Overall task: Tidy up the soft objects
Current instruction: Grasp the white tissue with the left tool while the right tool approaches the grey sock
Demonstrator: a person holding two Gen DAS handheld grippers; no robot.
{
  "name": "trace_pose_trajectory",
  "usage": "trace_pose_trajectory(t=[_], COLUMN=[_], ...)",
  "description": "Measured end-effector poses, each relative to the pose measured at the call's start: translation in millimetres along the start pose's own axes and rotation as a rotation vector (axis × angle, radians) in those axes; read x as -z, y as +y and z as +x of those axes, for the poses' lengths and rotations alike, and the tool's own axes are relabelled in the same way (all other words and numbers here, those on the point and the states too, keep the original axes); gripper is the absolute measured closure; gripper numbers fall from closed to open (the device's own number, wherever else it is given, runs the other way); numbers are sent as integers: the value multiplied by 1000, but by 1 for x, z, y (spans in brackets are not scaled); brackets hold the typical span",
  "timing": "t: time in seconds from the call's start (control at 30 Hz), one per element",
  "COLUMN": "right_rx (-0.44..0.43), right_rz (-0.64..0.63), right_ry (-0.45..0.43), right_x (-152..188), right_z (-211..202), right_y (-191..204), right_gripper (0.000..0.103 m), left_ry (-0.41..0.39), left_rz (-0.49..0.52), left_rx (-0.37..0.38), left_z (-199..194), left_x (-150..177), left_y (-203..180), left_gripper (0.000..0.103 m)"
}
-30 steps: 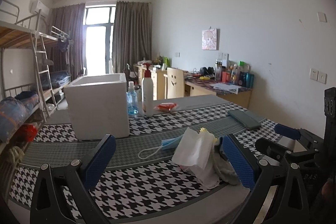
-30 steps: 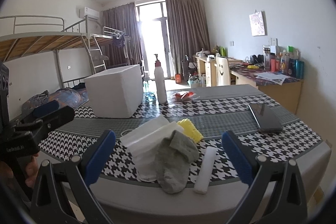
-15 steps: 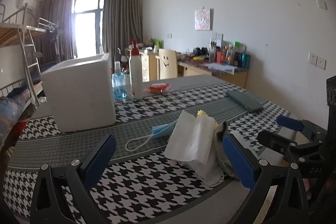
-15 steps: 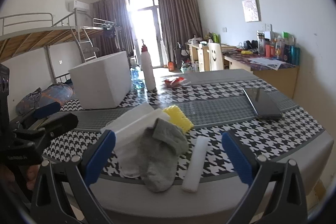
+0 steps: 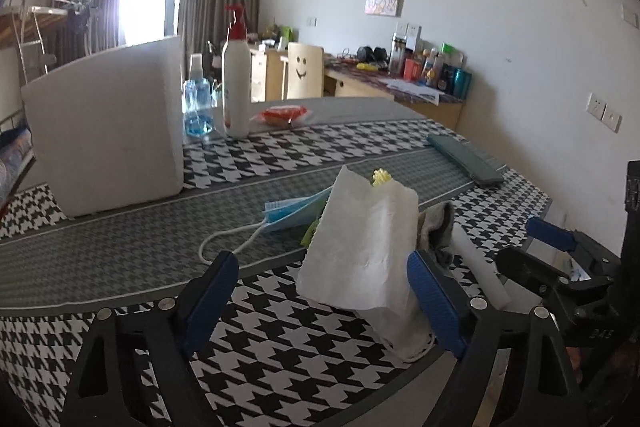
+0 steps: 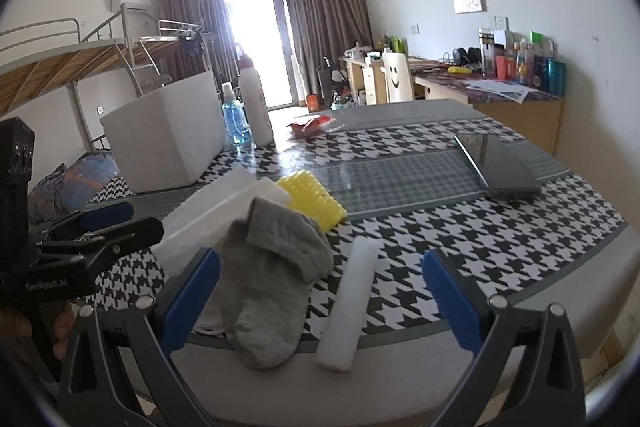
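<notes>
Soft objects sit in a loose pile at the near edge of the desk (image 6: 500, 239): grey sock (image 6: 272, 291), white cloth (image 5: 360, 247) under/behind it, yellow bristly piece (image 6: 312, 199), white foam strip (image 6: 348, 303), plus a blue face mask (image 5: 292, 213) just beyond the pile twd desk centre. White foam box (image 5: 108, 131) stands at the far-left part of the desk, well apart from the pile; likely the drop target, judgement only. Left hand-held gripper (image 5: 324, 299): jaws wide but have just been narrowing, white cloth standing betw them, right pad at or right beside the cloth edge, left pad clear, so not gripping yet. Right hand-held gripper (image 6: 320, 299): spread wide, nothing pinched, sock toe + foam strip lying in the gap below it. Step in hand, IMO: left closes on the cloth. To do it well: centre the upright fold betw both pads before squeezing, take cloth only, don't snag the sock or the mask's ear loop (image 5: 228, 243); lift straight up so the rest of the pile stays put. Cloth is limp, expect sag, so grip low on the fold. Orientation: sock long axis runs near edge → desk centre, toe end overhanging the near edge, cuff folded back twd centre. Foam strip roughly parallel to the sock, just beside it, near end also at the edge.
</notes>
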State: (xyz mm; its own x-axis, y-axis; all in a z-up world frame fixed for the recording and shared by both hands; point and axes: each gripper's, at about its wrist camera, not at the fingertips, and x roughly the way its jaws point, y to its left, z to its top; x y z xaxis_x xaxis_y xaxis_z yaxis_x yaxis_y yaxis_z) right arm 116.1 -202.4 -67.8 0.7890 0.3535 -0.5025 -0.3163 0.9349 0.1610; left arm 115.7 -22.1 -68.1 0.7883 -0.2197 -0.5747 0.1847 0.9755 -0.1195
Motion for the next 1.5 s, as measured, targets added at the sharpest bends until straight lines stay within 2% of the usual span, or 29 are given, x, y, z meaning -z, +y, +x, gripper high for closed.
trace_pose_trajectory(t=[0.17, 0.23, 0.4, 0.53, 0.67, 0.77, 0.83, 0.93, 1.1, 1.5], right_rx=[10, 14, 19, 18, 12, 13, 12, 13, 10, 7], right_rz=[9, 11, 21, 33, 30, 31, 37, 43, 60, 58], right_ry=[8, 12, 21, 34, 42, 47, 53, 57, 64, 62], right_x=[-1, 0, 4, 7, 10, 12, 13, 14, 16, 15], right_z=[1, 3, 4, 6, 7, 7, 8, 9, 9, 7], right_y=[-5, -8, -12, -16, -15, -16, -18, -20, -24, -23], right_gripper=[1, 1, 1, 1, 1, 1, 1, 1, 1, 1], left_ry=[50, 42, -51, -42, 0, 25, 42, 40, 20, -39], left_rz=[6, 32, 153, 212, 239, 262, 266, 251, 225, 154], left_rx=[44, 38, -41, -27, -10, -34, -47, -29, -4, 106], left_z=[12, 11, -3, 1, 9, 16, 21, 18, 12, -12], left_x=[2, 3, 6, 9, 11, 12, 13, 13, 9, -9], left_y=[-4, -10, -28, -37, -41, -45, -45, -43, -40, -34], left_gripper=[24, 25, 25, 25, 39, 49, 59, 76, 96, 99])
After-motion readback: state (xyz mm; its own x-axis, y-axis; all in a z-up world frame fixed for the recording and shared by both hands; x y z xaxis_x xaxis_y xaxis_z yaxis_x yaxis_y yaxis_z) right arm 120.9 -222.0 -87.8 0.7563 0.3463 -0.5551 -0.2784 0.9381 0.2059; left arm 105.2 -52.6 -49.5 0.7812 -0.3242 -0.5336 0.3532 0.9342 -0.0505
